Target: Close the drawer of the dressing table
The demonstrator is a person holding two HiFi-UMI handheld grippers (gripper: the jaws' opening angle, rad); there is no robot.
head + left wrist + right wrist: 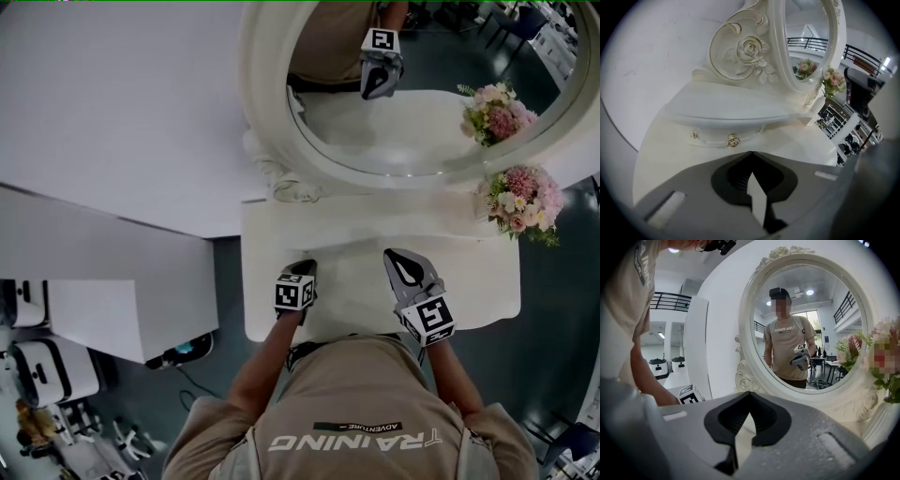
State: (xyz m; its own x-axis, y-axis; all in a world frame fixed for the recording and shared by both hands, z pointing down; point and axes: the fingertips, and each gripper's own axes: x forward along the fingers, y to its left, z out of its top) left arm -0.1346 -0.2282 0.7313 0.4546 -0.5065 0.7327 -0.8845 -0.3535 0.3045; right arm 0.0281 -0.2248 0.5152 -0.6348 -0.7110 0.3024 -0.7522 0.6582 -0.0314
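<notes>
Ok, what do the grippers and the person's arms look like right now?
Both the left gripper and right gripper are grey, tapering to pointed jaws lined in ribbed black. Each carries a cube of black-and-white square markers. No cables show. The person wears a tan short-sleeved T-shirt with white lettering.

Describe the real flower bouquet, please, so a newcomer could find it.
Start at the oval mirror on the white dressing table. At the table's far right corner, just outside the mirror frame, stands the pink and white bouquet. Its look-alike lies inside the glass, a mere reflection.
</notes>
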